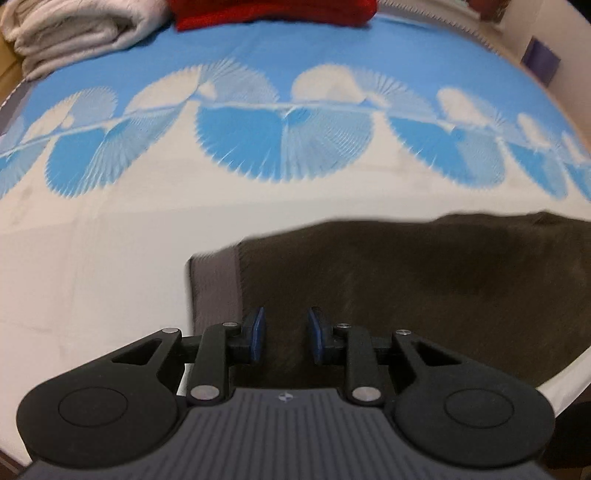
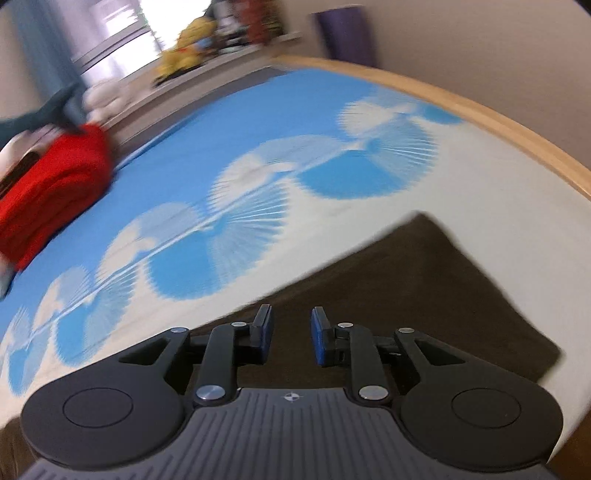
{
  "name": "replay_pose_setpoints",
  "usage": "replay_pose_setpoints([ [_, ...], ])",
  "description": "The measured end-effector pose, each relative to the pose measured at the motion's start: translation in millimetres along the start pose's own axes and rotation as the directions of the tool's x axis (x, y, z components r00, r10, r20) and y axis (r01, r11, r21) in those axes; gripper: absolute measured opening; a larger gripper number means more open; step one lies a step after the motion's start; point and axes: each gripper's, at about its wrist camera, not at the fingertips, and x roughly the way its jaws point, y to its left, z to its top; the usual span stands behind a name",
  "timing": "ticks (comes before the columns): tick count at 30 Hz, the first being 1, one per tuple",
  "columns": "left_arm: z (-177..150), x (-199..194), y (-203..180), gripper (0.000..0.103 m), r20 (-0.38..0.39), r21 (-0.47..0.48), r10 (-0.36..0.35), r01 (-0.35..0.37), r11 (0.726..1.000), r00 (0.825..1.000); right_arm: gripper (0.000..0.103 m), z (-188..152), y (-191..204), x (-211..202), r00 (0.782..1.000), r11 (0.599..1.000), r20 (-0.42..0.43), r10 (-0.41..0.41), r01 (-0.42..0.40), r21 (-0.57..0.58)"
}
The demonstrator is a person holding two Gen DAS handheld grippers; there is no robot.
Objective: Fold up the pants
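The pants (image 1: 424, 295) lie flat on the bed sheet (image 1: 92, 277), a dark brown piece near the front edge of the bed, with a grey band (image 1: 214, 284), probably the waistband, at the left end. In the right wrist view a corner of the pants (image 2: 424, 280) points toward the wooden bed frame (image 2: 517, 125).

The left gripper (image 1: 284, 332) hangs above the cloth just beside the grey band, its jaws a little apart and nothing between them. The right gripper (image 2: 291, 336) is also slightly open and empty, over the other part of the cloth.

The main risk seems to be the next grasp. With such a narrow opening, the blue pads (image 1: 258, 332) may catch only the top layer, so a fold already made could open again when lifted. If the two grippers pinch at uneven places, the fold may come out crooked. The pants lie close to the bed edge, so a strong pull could drag them off. The red cloth (image 2: 55, 188) and white blanket (image 1: 74, 33) are well apart and should not disturb.
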Motion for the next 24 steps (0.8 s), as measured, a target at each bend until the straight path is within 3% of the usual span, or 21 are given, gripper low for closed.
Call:
replay_pose_setpoints([
  [2,9,-2,-15,0.029,0.046,0.022,0.002,-0.004,1.0,0.999,0.025,1,32,11,0.999,0.996,-0.02,0.045,-0.047,-0.079],
  [4,19,-2,-30,0.029,0.063,0.031,-0.04,0.038,0.999,0.997,0.025,-1,63,22,0.996,0.985,-0.051,0.077,-0.083,-0.149],
  [9,54,17,-76,0.029,-0.008,0.146,-0.103,0.103,0.984,0.995,0.025,-12,121,46,0.98,0.947,-0.151,0.131,-0.169,-0.274],
  [12,63,32,-97,0.029,-0.001,0.208,-0.173,0.17,0.963,0.985,0.025,-23,149,58,0.967,0.913,-0.206,0.152,-0.217,-0.344],
  [15,60,51,-117,0.028,-0.048,0.234,-0.238,0.243,0.941,0.97,0.025,-40,173,67,0.945,0.867,-0.277,0.172,-0.278,-0.412],
  [21,61,65,-154,0.028,-0.068,0.345,-0.348,0.35,0.871,0.935,0.025,-72,220,77,0.89,0.736,-0.396,0.228,-0.423,-0.528],
  [24,64,85,-171,0.026,-0.106,0.375,-0.346,0.36,0.855,0.932,0.025,-81,240,80,0.855,0.691,-0.449,0.26,-0.49,-0.532],
])
